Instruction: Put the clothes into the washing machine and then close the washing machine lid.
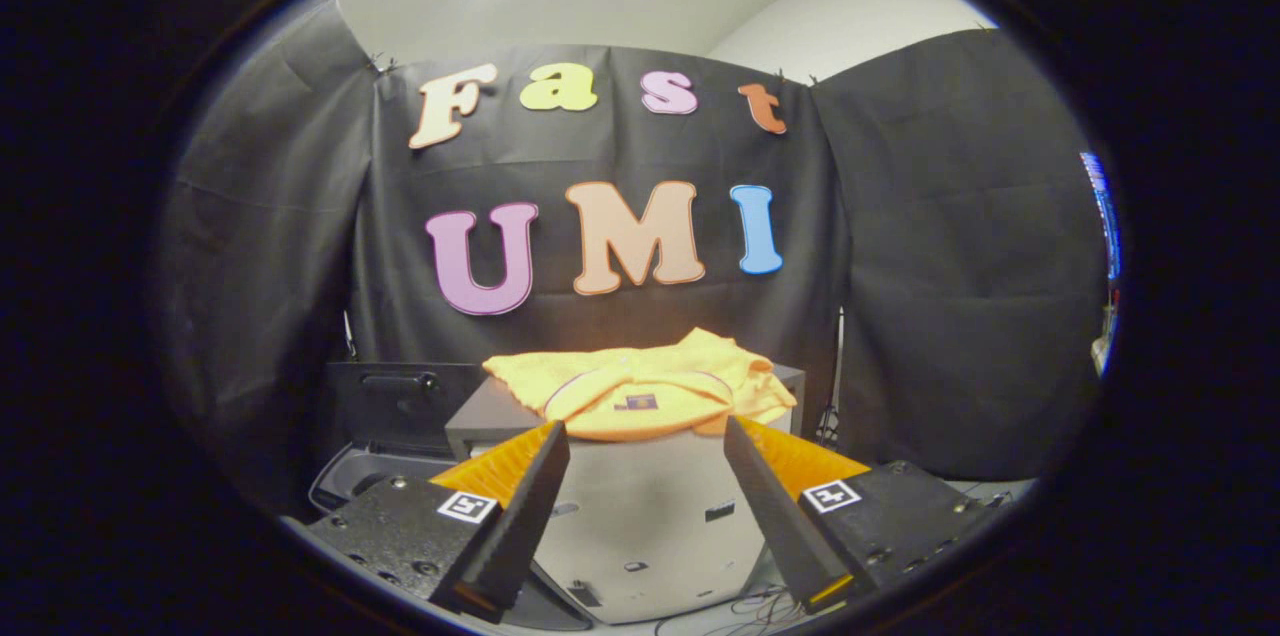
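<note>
The hand-held gripper point(645, 431) is spread wide, its two fingers point(530, 496) angled apart with nothing between them, and neither finger touches anything. Each finger base carries a small square marker tag point(467, 506).

Just ahead of the fingertips, and slightly above them, a yellow garment point(640, 381) lies crumpled on top of a pale grey box-like unit point(650, 506). The cloth drapes over the unit's front upper edge (a small dark patch shows on the fabric near the middle), and a thin darker trim line curves across it. The fingertips sit just below the lower hem of the garment, one to each side of it, apart from the cloth.

The unit's front face fills the gap between the fingers and shows a few small slots and holes. Beside it, beyond the left finger, stands the washing machine point(380, 456), a dark appliance with its lid point(400, 396) raised upright at the back and a rounded rim opening below; what lies inside cannot be told. Thin cables point(745, 606) trail on the pale surface under the unit. Black cloth hangs behind everything.
</note>
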`<action>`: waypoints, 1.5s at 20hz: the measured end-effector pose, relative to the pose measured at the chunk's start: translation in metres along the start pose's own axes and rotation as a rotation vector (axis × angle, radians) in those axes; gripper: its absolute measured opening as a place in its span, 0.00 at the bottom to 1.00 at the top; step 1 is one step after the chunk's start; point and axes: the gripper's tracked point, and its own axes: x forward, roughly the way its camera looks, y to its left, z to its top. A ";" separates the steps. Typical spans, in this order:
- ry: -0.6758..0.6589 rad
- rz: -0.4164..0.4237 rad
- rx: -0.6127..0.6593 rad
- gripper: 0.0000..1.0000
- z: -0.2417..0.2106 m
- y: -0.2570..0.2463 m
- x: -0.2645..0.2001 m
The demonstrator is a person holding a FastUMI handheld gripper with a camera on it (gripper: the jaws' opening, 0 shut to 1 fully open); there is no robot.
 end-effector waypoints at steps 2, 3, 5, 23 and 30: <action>0.009 -0.004 -0.009 0.95 0.014 0.003 0.020; 0.019 -0.005 -0.023 0.95 0.018 0.006 0.033; 0.042 0.000 -0.046 0.95 0.026 0.014 0.061; 0.493 -0.043 -0.104 0.98 -0.071 0.025 0.240; 0.515 -0.038 -0.053 0.45 -0.076 0.029 0.237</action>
